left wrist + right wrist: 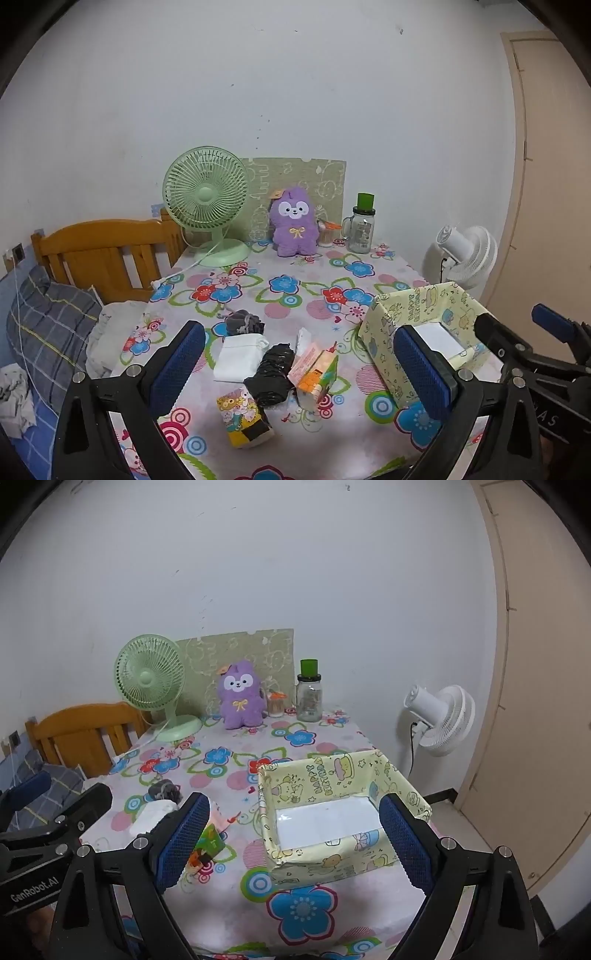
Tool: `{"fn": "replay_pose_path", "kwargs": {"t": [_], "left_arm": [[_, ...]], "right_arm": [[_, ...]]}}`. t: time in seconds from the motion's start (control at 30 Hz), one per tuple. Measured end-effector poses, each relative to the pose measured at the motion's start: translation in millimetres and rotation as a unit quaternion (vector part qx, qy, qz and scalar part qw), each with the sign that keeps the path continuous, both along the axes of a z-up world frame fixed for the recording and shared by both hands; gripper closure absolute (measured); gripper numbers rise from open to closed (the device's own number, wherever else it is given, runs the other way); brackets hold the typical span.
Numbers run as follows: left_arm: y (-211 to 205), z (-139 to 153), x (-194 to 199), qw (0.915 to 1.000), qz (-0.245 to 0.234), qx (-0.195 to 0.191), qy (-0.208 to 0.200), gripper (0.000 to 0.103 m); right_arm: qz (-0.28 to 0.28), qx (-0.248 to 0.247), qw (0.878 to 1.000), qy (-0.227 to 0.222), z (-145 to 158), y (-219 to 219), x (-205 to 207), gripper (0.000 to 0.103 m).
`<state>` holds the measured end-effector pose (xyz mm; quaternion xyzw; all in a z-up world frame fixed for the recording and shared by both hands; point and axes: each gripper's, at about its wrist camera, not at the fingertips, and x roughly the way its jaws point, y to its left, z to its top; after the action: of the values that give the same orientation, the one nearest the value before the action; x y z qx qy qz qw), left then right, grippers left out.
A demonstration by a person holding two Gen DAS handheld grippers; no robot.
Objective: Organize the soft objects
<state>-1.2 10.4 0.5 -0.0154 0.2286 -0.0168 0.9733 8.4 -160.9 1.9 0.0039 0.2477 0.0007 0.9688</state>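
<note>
Two tools spread | left tool: "GenRobot.AI" | box: "HAPPY BIRTHDAY"

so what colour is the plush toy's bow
Yellow, on the purple plush toy at the table's far edge; the left wrist view shows it best.

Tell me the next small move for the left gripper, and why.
Probably lower the left gripper onto the black roll and close. Its jaws are open and empty, the roll lies between the fingers in the left wrist view, and the box beside the pile holds no soft items yet.
</note>
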Motion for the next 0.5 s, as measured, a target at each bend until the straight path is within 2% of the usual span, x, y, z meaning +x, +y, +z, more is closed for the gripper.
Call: {"fn": "replay_pose_path", "kwargs": {"t": [0.5], "left_arm": [[4.2, -3.7, 4.3, 0.9999, 0.011, 0.007, 0.003, 0.0]], "right_arm": [[0.007, 0.0, 1.0, 0.0, -4.1, 3.3, 0.0, 0.008]]}}
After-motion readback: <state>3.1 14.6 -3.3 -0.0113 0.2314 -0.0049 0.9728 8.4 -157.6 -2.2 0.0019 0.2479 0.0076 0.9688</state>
